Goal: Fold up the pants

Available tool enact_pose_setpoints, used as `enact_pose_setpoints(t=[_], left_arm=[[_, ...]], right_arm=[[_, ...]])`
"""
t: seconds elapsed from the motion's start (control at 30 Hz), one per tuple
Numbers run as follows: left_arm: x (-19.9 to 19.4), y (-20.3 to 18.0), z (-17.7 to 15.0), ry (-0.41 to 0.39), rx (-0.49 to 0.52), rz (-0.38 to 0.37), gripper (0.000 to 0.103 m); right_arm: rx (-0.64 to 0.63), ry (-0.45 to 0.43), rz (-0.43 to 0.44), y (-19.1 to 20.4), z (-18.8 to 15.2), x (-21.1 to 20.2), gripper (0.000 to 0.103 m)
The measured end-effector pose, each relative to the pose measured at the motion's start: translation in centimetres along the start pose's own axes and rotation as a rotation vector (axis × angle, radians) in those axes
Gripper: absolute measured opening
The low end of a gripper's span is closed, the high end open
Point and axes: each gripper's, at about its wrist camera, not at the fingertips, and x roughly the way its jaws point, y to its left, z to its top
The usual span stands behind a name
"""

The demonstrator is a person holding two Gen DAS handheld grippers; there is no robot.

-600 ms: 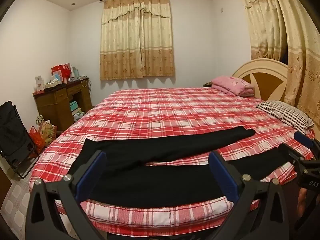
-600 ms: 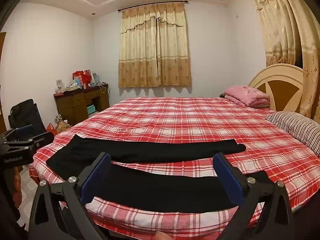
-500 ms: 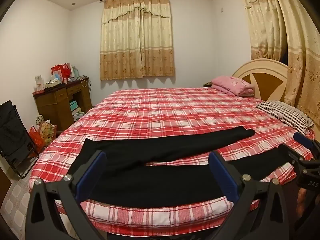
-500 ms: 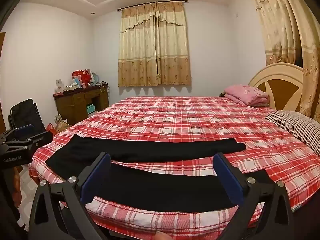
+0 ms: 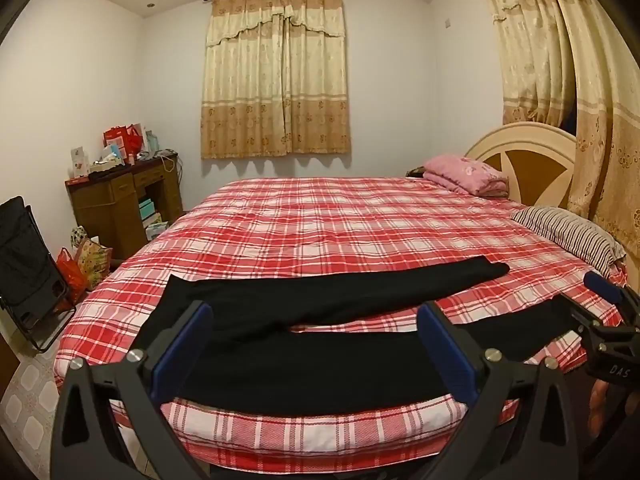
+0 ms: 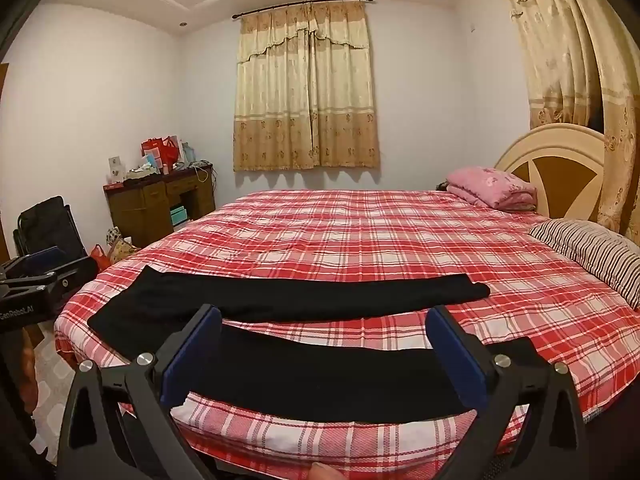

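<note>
Black pants (image 5: pixel 320 344) (image 6: pixel 320 364) lie flat on the red plaid bed (image 5: pixel 340 224) (image 6: pixel 360 236), waist at the left, both legs spread apart toward the right along the near edge. My left gripper (image 5: pixel 314 344) hovers open in front of the near leg, off the cloth, nothing between its blue pads. My right gripper (image 6: pixel 322 350) also stands open before the near leg, holding nothing. In the left wrist view the right gripper (image 5: pixel 600 320) shows at the right edge by the leg cuff. In the right wrist view the left gripper (image 6: pixel 36 276) shows at the left edge.
A folded pink blanket (image 5: pixel 466 172) and a striped pillow (image 5: pixel 568 232) lie by the headboard (image 5: pixel 524 160) on the right. A cluttered wooden desk (image 5: pixel 120 200), bags on the floor (image 5: pixel 84 264) and a black folding chair (image 5: pixel 28 256) stand left of the bed. Curtains (image 5: pixel 580 80) hang at the right.
</note>
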Motion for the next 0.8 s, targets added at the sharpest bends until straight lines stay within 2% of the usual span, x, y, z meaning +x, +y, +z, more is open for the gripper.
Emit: enact_pose_setpoints(t=[0.8], left_arm=[[-0.19, 0.16, 0.21, 0.0, -0.011, -0.003, 0.103]], right_arm=[[-0.002, 0.015, -0.01, 0.41, 0.08, 0.34, 0.102]])
